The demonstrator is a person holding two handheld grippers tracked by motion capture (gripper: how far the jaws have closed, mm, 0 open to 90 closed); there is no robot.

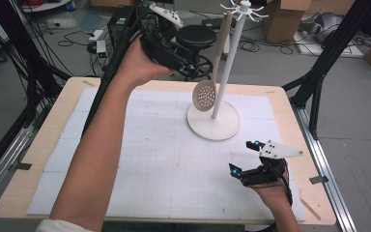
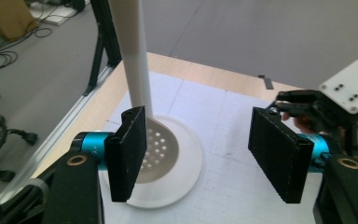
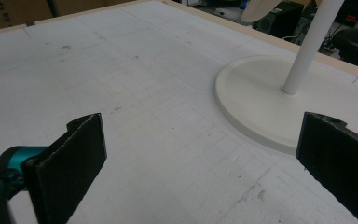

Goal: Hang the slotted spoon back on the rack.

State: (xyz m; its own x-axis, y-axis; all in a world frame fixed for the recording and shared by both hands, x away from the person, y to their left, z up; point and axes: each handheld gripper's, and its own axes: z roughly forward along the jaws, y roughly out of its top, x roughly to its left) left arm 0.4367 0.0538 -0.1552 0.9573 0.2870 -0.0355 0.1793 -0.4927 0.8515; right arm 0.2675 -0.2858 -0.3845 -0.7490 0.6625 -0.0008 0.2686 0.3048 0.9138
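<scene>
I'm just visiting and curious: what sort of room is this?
Probably a lab or workshop rather than a kitchen: a gridded table inside a black frame, cables trailing over the floor, and cardboard boxes at the back.

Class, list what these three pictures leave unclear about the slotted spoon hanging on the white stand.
- Slotted spoon: in the high view its handle tip at the hooks is too small to show how it hangs.
- In the left gripper view the spoon's bowl is partly hidden behind that gripper's own black pad; its handle is cut off.
- In the right gripper view the stand is cut off by the top edge.
</scene>
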